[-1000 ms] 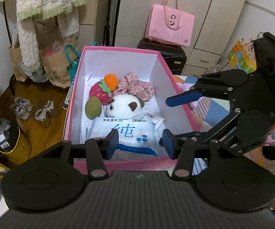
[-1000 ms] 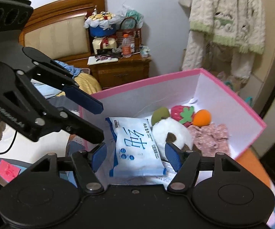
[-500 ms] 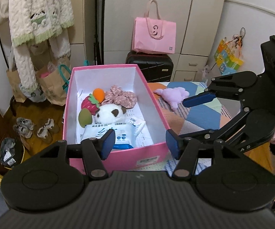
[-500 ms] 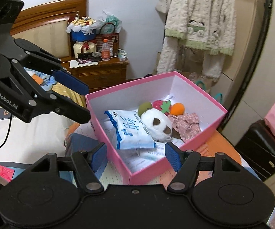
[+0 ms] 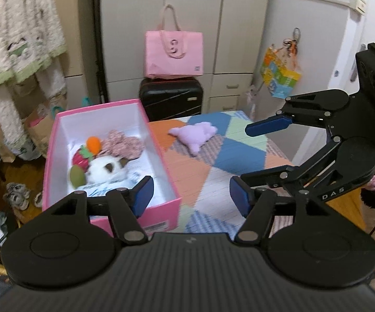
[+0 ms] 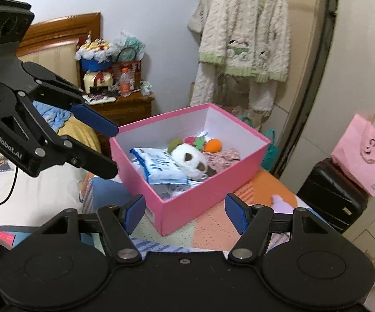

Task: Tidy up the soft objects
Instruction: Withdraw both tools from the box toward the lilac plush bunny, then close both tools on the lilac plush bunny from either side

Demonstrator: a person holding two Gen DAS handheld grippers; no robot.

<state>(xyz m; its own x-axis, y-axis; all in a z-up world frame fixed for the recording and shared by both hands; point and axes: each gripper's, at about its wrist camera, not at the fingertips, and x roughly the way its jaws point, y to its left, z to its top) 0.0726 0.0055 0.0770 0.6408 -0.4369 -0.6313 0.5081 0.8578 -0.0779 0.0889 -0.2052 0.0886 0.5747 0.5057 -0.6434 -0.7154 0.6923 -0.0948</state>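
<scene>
A pink box (image 5: 161,153) (image 6: 203,197) stands on a patchwork cloth (image 5: 229,156). In it lie a white panda plush (image 5: 107,169) (image 6: 190,156), a strawberry toy (image 5: 81,157), an orange ball (image 5: 94,143) (image 6: 213,145), a green toy (image 5: 76,178), a floral scrunchie (image 5: 123,144) and a tissue pack (image 6: 161,166). A purple plush (image 5: 196,136) (image 6: 282,204) lies on the cloth right of the box. My left gripper (image 5: 190,197) is open and empty above the box's near right corner. My right gripper (image 6: 185,212) is open and empty near the box's front corner.
A black suitcase (image 5: 172,98) with a pink bag (image 5: 173,52) on it stands behind the table, against cupboards. A knitted cardigan (image 6: 244,33) hangs at the wall. A wooden nightstand (image 6: 120,109) and a bed (image 6: 31,187) lie left. Shoes (image 5: 18,195) sit on the floor.
Both grippers have pulled back and up from the box, both still open. The left view has swung right, so the purple plush and the cloth now show.
</scene>
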